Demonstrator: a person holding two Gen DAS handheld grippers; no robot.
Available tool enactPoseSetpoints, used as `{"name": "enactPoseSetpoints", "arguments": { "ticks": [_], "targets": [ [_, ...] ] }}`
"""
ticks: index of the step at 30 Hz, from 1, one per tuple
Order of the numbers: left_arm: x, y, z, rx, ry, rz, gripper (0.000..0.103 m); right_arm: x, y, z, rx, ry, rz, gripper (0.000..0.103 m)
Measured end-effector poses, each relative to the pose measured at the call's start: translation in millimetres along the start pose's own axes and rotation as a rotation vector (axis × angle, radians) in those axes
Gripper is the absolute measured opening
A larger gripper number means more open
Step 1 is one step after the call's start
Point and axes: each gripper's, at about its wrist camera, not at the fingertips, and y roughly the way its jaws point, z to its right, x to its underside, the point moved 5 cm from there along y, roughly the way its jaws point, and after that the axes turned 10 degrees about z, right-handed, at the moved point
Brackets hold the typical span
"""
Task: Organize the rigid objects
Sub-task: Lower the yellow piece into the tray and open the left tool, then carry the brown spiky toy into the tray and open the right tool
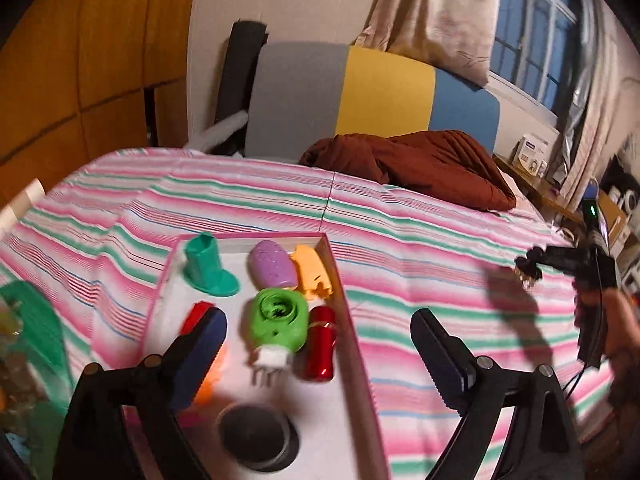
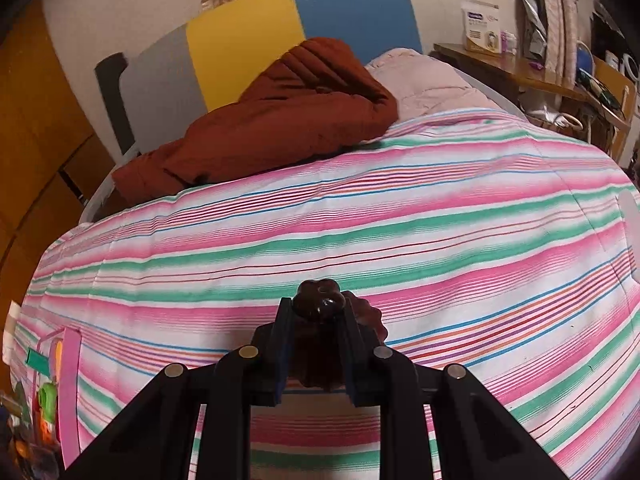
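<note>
1. The left wrist view looks steeply down past its own fingers, close over a pink tray (image 1: 336,276) on a striped bedcover (image 1: 420,236).
2. The right wrist view tilts down across the same bedcover (image 2: 360,232).
3. Both show the brown jacket (image 1: 420,164) and headboard (image 1: 384,92).

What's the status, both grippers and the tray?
Left gripper open, empty, above pink-rimmed tray. Right gripper shut on dark brown piece over striped bedspread. Nothing in the way.

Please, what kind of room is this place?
Most likely a bedroom. The work happens on a bed with a striped cover, a padded headboard stands behind it, and a curtained window is beside it.
</note>
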Motion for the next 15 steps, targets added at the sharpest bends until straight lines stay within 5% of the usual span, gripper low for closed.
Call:
{"name": "enactPoseSetpoints", "arguments": {
  "ticks": [15],
  "targets": [
    [35.0,-46.1,-32.9,-0.040,0.037,0.013,0.098,39.3,-21.7,-90.5,-0.193,-0.204,-0.024,0.020]
  ]
}}
